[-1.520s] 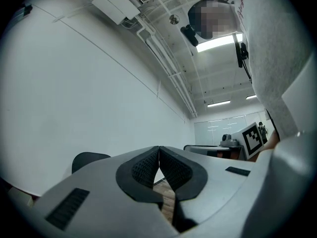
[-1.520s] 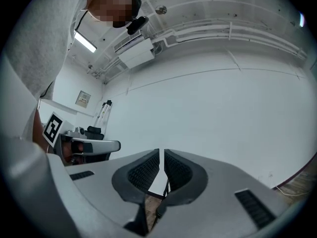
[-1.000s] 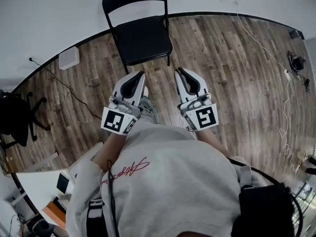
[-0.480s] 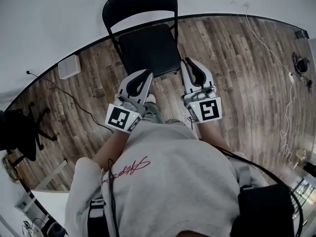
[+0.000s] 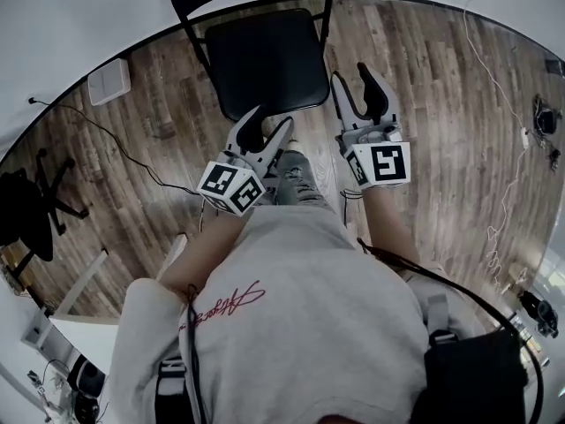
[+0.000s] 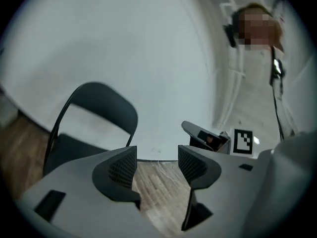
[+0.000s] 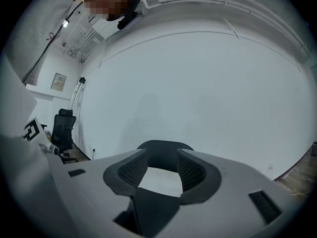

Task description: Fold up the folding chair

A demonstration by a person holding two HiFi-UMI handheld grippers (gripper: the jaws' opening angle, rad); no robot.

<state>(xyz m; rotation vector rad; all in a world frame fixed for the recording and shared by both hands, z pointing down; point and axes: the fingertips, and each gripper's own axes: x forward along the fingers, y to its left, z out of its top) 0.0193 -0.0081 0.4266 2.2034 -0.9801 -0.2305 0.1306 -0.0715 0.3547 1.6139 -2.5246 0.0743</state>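
while the folding chair [image 5: 265,60] stands unfolded on the wooden floor [image 5: 441,122], its seat flat and its backrest toward the white wall [image 5: 79,16], the person in a grey sweatshirt [image 5: 300,325] holds both tools out toward its front edge. the left gripper [image 5: 270,120] hangs just short of the seat's front rim, rolled somewhat to one side, and its jaws have just been opening: they stand apart with only bare floorboards showing between them. in its own view the left gripper [image 6: 157,165] has the chair [image 6: 106,105] off to the left of the pads, not touching them, and the other tool's marker cube shows to the right. the right gripper [image 5: 353,76] sits beside the seat's right front corner, near it but apart, and its jaws have likewise just been opening. seen from the right gripper [image 7: 161,171], the gap between its pads is empty (the dark curve of the backrest [image 7: 161,150] lies beyond it, against the wall). an office chair [image 5: 26,210] stands far off to the left, and a white box [image 5: 109,82] and a thin cable [image 5: 132,153] lie on the floor.
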